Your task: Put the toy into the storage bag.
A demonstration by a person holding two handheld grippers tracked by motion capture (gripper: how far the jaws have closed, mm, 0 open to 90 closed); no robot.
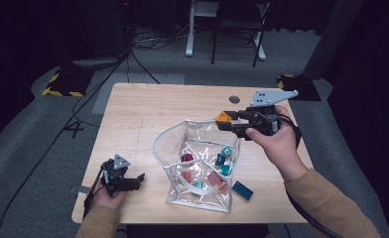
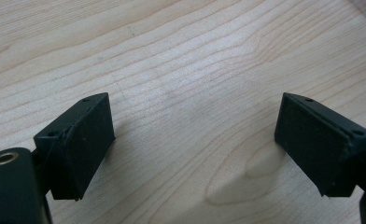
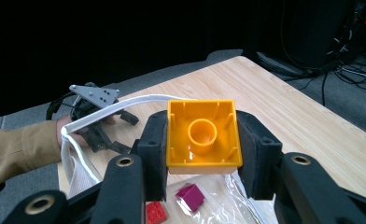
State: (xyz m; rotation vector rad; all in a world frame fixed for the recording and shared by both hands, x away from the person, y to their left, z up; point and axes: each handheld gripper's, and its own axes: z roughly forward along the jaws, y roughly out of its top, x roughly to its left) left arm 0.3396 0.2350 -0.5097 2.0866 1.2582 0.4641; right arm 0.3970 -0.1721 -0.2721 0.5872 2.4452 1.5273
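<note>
My right gripper (image 1: pixel 225 120) is shut on an orange brick (image 1: pixel 224 117) and holds it above the far rim of a clear plastic bag (image 1: pixel 182 144) with a white zip edge. In the right gripper view the orange brick (image 3: pixel 203 134) shows its hollow underside, clamped between the pads (image 3: pixel 155 144) over the bag's mouth. Inside the bag lie several bricks: teal (image 1: pixel 224 159), dark red (image 1: pixel 186 158) and pink-red (image 1: pixel 215 179). My left gripper (image 1: pixel 138 180) rests open at the table's near left, with bare wood between its pads (image 2: pixel 85 140).
A blue brick (image 1: pixel 242 190) lies on the wooden table (image 1: pixel 148 109) just right of the bag's near corner. A round grommet (image 1: pixel 234 99) sits in the tabletop at the back. Cables and a desk frame (image 1: pixel 222 29) stand on the floor beyond.
</note>
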